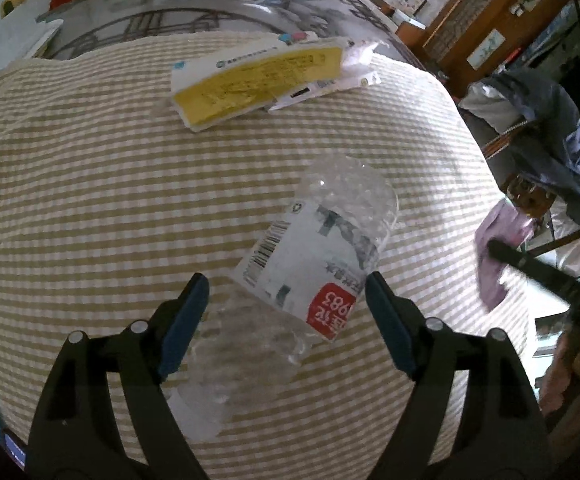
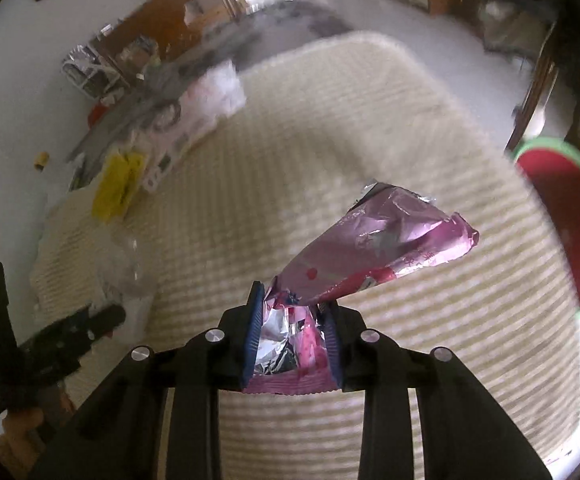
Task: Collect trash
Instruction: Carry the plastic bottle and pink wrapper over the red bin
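Over a striped cloth [image 1: 90,184], our left gripper [image 1: 286,300] hangs wide-jawed around a crushed plastic bottle [image 1: 313,264], pads clear of it; our right gripper [image 2: 293,304] clamps a pink wrapper [image 2: 373,248], lifted.

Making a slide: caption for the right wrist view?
Right gripper shut on a pink wrapper above the striped cloth.

Bottle [image 1: 313,256] on cloth [image 1: 90,200], box [image 1: 258,80] behind.
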